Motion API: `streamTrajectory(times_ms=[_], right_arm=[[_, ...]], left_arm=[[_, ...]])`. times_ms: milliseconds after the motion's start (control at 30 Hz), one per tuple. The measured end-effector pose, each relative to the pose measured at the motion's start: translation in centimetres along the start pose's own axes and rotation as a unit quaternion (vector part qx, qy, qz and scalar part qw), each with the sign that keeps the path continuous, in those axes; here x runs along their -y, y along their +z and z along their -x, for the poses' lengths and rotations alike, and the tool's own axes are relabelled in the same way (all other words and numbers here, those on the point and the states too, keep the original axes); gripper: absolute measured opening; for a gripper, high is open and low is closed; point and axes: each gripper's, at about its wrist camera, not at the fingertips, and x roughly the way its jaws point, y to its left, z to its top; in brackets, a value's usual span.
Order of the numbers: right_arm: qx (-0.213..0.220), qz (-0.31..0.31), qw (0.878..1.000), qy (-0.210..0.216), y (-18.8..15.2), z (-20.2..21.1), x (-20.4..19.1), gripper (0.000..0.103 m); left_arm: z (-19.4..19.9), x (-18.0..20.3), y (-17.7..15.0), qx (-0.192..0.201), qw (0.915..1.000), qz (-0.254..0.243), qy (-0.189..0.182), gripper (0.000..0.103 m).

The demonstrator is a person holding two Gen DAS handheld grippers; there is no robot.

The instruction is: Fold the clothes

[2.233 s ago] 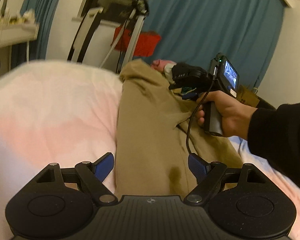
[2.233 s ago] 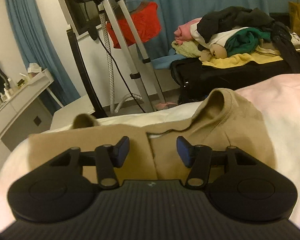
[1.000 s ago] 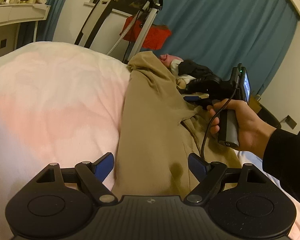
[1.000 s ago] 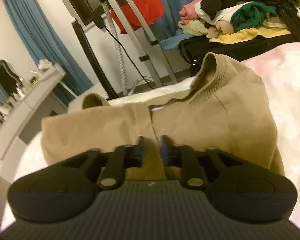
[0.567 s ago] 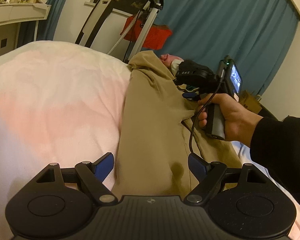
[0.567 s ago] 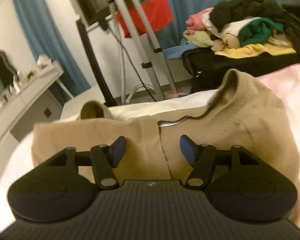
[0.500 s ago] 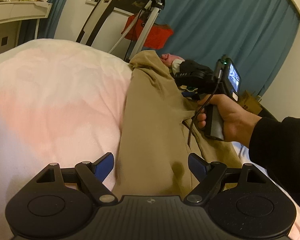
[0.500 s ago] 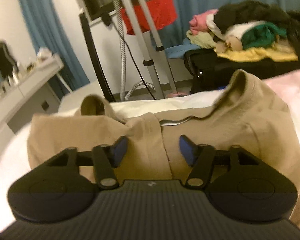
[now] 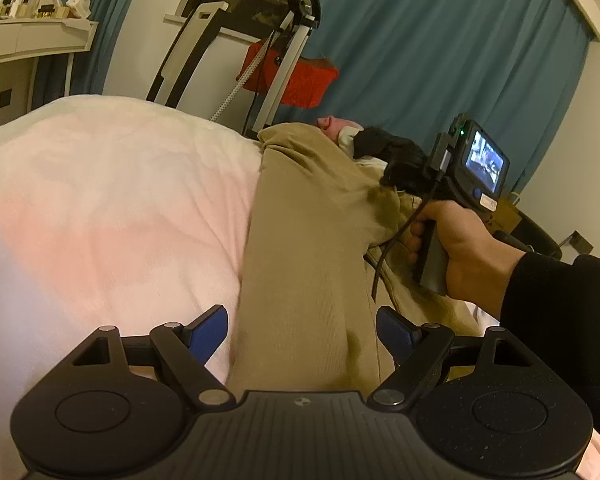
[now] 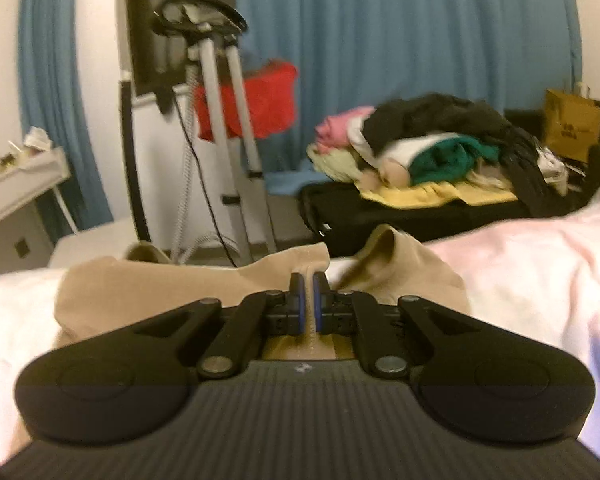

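The left gripper (image 9: 300, 330) is hovering with jaws spread wide over the tan garment (image 9: 308, 264) lying on the pink bed (image 9: 112, 216); a hand (image 9: 464, 252) is gripping the right gripper (image 9: 400, 172) against the cloth.

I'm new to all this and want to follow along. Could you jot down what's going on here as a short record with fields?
surface: bed with pink blanket
garment: tan shirt, lying partly folded on the blanket
left gripper: open, jaws either side of the shirt's near end
right gripper: shut on a lifted fold of the shirt
background: clothes pile in front of a blue curtain
stage: fold under way
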Motion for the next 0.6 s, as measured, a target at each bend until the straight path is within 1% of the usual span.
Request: streamTrajectory(times_ms=[67,100,133,167,200,233,300,400,600], right_arm=[[-0.008,-0.01,1.0,0.001,0.0,0.5,0.3,0.013],[-0.015,-0.004,1.0,0.003,0.2,0.9,0.2,0.015],[-0.02,0.003,1.0,0.006,0.4,1.6,0.0,0.028],[-0.019,0.004,1.0,0.016,0.7,2.8,-0.1,0.058],[-0.018,0.004,1.0,0.026,0.9,4.1,-0.3,0.079],[-0.017,0.005,0.999,0.035,1.2,5.3,-0.4,0.103],[-0.008,0.009,0.998,0.057,1.5,8.5,-0.7,0.103],[0.008,0.009,0.996,0.083,1.1,15.0,-0.4,0.103],[0.011,-0.023,0.995,0.091,-3.1,27.5,1.5,0.103]], left_arm=[[-0.3,0.2,0.2,-0.001,1.0,-0.005,0.007,0.083],[-0.3,0.5,0.2,0.0,0.9999,-0.013,0.01,0.083],[-0.3,0.9,0.3,0.001,0.9996,-0.023,0.014,0.083],[-0.2,1.3,0.4,0.003,0.9993,-0.034,0.018,0.083],[-0.2,1.7,0.5,0.006,0.9989,-0.042,0.019,0.083],[0.1,2.1,0.6,0.01,0.9987,-0.046,0.016,0.083],[0.9,2.8,0.7,0.023,0.9981,-0.056,0.011,0.083],[2.0,3.7,0.8,0.035,0.997,-0.068,0.009,0.083],[5.1,5.2,0.8,0.057,0.9942,-0.092,0.004,0.083]])
